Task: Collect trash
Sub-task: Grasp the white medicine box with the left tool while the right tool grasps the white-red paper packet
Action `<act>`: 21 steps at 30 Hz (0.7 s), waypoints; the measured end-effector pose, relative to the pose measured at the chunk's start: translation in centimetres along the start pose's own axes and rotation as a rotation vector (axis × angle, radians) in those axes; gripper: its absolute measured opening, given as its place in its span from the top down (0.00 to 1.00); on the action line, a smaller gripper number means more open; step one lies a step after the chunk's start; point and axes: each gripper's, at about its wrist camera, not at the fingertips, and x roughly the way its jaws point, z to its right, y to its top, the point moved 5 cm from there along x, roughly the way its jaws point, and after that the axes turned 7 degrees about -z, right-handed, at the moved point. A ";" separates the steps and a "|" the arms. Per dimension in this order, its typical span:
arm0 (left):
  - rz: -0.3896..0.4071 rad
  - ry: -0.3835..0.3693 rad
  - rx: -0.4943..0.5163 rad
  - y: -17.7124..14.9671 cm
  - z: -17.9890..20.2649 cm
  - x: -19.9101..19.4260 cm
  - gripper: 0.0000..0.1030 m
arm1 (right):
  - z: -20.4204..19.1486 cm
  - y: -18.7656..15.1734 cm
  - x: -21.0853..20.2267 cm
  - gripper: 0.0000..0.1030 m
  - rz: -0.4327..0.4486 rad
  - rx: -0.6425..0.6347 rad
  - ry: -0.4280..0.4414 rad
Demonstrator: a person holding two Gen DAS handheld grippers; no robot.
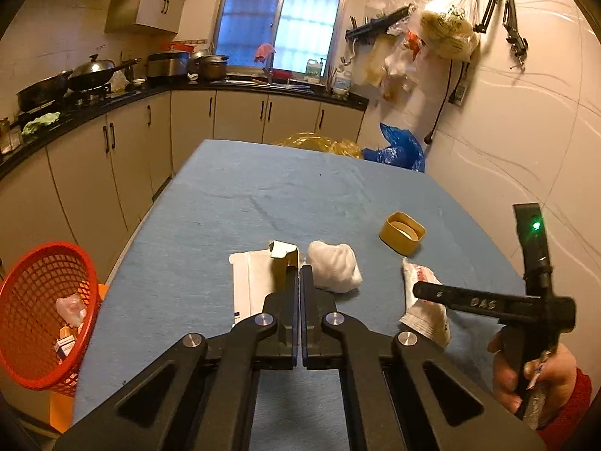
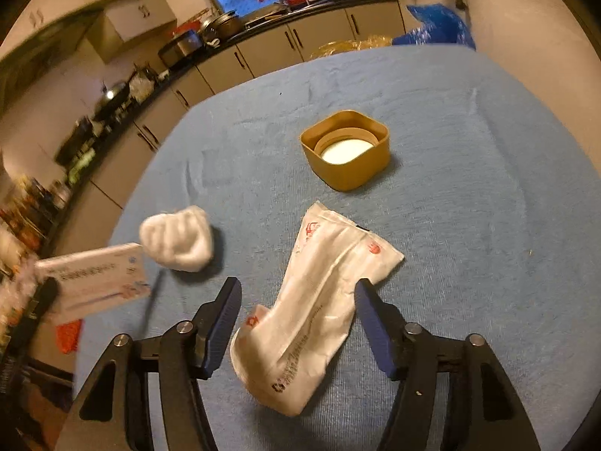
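Beside the crumpled white tissue ball (image 1: 334, 267) on the blue-clothed table (image 1: 263, 195), your left gripper (image 1: 299, 274) is clenched on the torn flap of a flat white cardboard box (image 1: 249, 282), and that thin pinch looks to be the weak point: the flap could tear or slide out on the way to the red plastic mesh basket (image 1: 45, 315), which hangs off the table edge far to the tissue ball's left and already holds some scraps. Swing too fast and the box may drop short, onto the floor. On the tissue ball's other side, your right gripper (image 2: 298, 312) stands released, its jaws straddling a crinkled white plastic pouch with red print (image 2: 319, 293) without pressing it. Close there and the slick film may just fold and squirt free. Beyond the pouch, farther from the tissue ball, the tan square cap (image 2: 345, 150) sits untouched. Mind the two tools crossing near the tissue ball.
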 end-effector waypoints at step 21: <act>0.039 0.020 -0.022 -0.2 -1.7 -1.6 1.00 | -3.7 -0.1 -3.9 0.85 0.165 -0.133 0.046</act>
